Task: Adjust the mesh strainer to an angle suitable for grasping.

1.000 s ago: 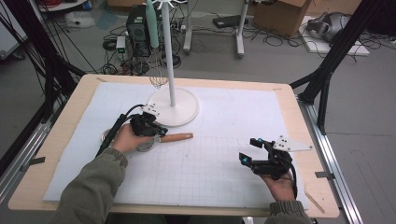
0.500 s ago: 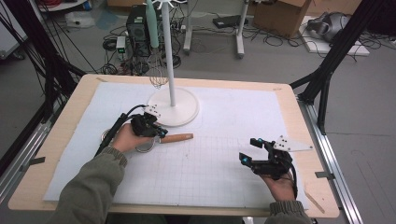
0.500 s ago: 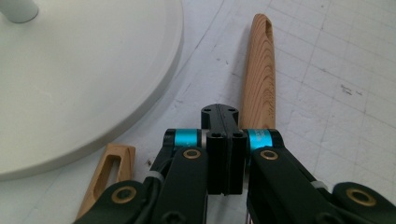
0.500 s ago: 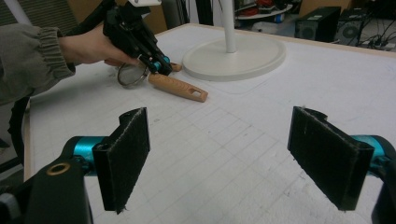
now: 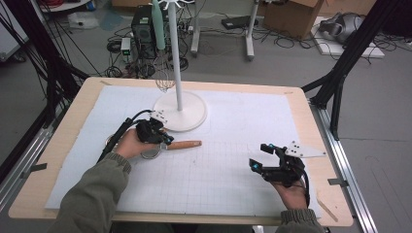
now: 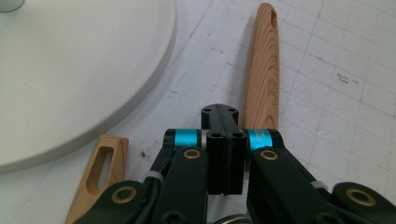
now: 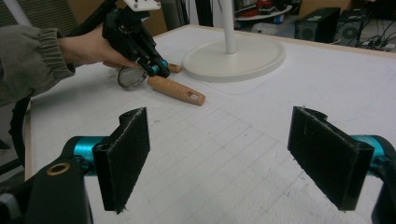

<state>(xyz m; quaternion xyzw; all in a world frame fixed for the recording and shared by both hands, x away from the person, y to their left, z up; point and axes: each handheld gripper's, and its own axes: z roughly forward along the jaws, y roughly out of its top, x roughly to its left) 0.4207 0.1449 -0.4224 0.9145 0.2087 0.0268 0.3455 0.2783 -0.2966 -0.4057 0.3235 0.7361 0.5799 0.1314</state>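
Utensil: a wooden-handled utensil (image 5: pixel 182 144) with a metal wire ring at one end lies flat on the white gridded mat (image 5: pixel 223 174) covering the tabletop (image 5: pixel 316 121), just beside the stand base at its 6 o'clock in the high view.
Long axis: runs from 9 to 3 o'clock in the high view; the slotted handle tip points to 3 o'clock, the ring end to 9 o'clock.
Left gripper: the left gripper (image 5: pixel 163 139) sits at the ring end, fingers together; whether they clamp the utensil's metal cannot be told.
Right gripper: the right gripper (image 5: pixel 260 156) rests at 4 o'clock on the mat, well apart from the utensil, fingers wide apart with nothing between them.
Stand: a white round-based pole stand (image 5: pixel 180 112) is at 12 o'clock.
Left gripper view: shows wood grain on the handle (image 6: pixel 262 79), plus a second slotted wooden handle end (image 6: pixel 103 168) at 8 o'clock.
Right gripper view: shows the wire ring (image 7: pixel 131 77) under the left hand (image 7: pixel 88 49).
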